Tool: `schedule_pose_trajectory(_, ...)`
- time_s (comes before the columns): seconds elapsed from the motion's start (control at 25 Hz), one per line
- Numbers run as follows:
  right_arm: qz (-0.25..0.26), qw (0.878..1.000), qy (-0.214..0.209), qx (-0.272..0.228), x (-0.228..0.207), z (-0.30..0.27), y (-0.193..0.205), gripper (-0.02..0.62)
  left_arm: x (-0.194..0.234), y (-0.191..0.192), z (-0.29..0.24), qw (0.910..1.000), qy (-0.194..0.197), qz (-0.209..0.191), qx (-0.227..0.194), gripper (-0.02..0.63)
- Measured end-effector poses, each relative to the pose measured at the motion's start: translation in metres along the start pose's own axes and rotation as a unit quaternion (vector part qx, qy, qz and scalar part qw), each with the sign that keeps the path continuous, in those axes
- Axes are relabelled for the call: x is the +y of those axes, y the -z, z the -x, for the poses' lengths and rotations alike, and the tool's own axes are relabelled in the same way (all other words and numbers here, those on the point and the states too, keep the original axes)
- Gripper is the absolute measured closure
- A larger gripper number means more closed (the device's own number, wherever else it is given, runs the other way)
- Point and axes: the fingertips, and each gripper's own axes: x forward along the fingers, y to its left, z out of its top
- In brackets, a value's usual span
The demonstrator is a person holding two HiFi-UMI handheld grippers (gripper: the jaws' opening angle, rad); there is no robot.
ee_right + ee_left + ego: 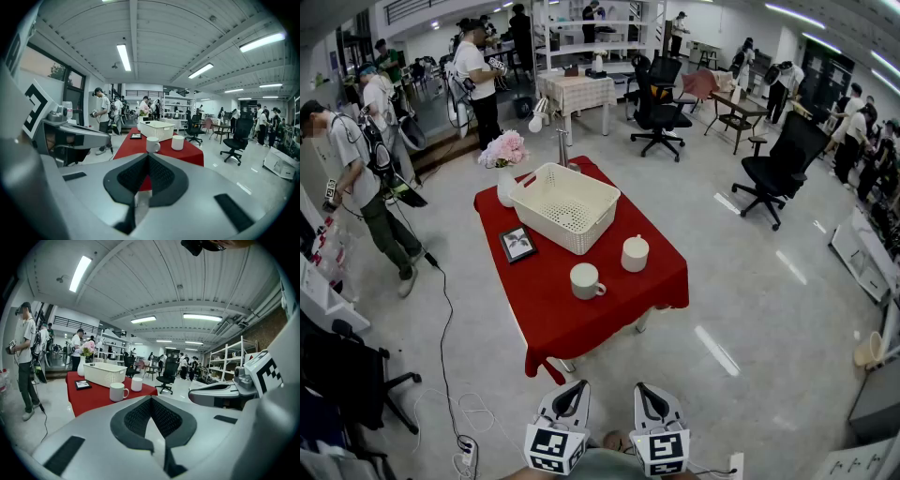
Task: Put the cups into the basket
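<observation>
A white slotted basket (565, 206) stands on the red-covered table (546, 323), lying at a slant across the far half of the top. The two white cups are both outside the basket, on the cloth on its near side. The cup with a handle (585, 280) stands a little in front of the basket's near long wall. The second cup (635, 253) stands just off the basket's near right corner. The two cups are close together but do not touch. A small dark picture frame (517, 244) lies flat near the basket's left end, and a white vase (506, 187) of pink flowers (504, 148) stands just behind that end. The left gripper (574, 392) and the right gripper (647, 394) are side by side, well short of the basket and off the table's near edge, pointing toward it. In its own view the left gripper (150, 399) has its dark pads pressed together with nothing between them. The right gripper (147, 157) is likewise closed on nothing. Black office chairs (661, 112) stand on the floor beyond and to the right of the basket.
</observation>
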Motion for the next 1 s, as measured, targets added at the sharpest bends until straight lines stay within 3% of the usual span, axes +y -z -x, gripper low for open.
schedule_pose_trajectory(1.0, -0.014, 1.0, -0.017, -0.013, -0.009, 0.002, -0.008, 0.584, -0.008, -0.003, -0.002, 0.9999, -0.011, 0.001, -0.004, 0.603)
